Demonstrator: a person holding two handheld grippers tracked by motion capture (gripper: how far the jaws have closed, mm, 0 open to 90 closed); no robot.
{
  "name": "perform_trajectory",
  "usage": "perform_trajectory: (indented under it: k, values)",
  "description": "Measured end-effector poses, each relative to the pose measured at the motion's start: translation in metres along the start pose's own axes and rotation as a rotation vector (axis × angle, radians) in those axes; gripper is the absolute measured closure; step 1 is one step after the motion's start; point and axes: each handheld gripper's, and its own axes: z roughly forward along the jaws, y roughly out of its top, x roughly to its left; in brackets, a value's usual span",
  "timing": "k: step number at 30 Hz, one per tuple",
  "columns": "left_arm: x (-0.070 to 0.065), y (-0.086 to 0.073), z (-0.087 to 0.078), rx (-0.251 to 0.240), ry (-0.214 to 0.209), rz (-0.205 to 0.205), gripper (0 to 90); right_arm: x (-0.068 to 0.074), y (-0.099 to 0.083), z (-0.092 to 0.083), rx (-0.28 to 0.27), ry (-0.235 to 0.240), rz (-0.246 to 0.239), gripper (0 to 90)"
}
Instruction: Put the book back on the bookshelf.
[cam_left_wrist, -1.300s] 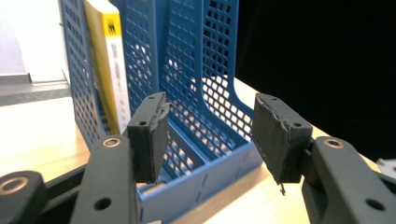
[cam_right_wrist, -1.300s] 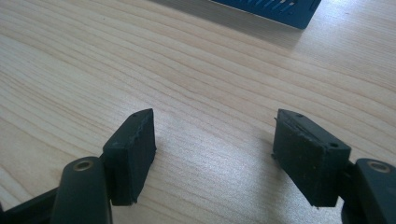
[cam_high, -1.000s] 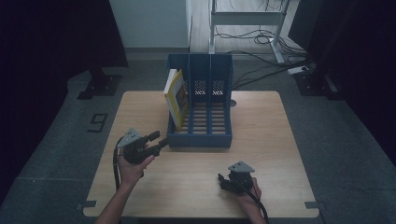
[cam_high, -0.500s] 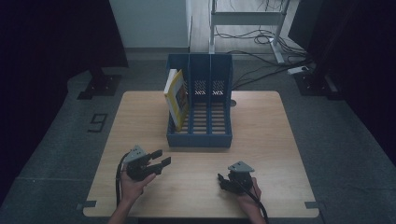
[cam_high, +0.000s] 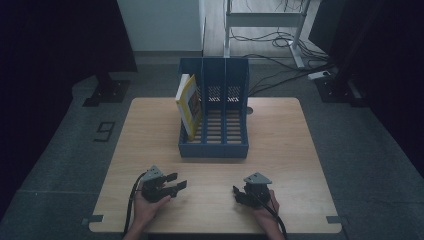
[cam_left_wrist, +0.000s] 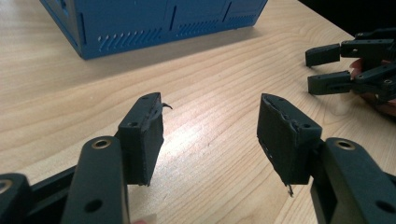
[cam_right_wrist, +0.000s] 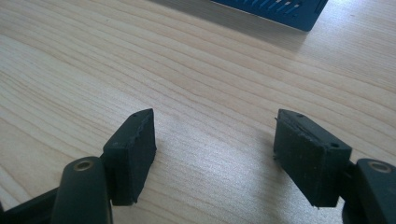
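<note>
Near edge of the pale wooden bench (cam_high: 280, 145): the left gripper (cam_high: 176, 182) has dropped back low from the blue plastic three-slot file rack (cam_high: 214, 150), fingers (cam_left_wrist: 142, 135) just spreading, released, nothing between them. Right gripper (cam_high: 240, 194) rests, fingers apart, empty. Farther off, the yellow book (cam_high: 190, 102) leans in the rack's left slot, so the placing looks done.

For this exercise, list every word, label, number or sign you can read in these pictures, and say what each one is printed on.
None can be read.
Yellow book in the blue file rack: a dark patch on its cover, too small and blurred to read.
Rack's front wall in the left gripper view: slots, no lettering.
</note>
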Motion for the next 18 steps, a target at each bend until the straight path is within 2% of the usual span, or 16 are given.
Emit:
perform_trajectory:
  k: [18]
  values:
    - [-0.0005, -0.0052, 0.0052, 0.019, -0.001, -0.008, 39.7, 0.0004, 0.0004, 0.0006, -0.001, 0.003, -0.005, 29.4]
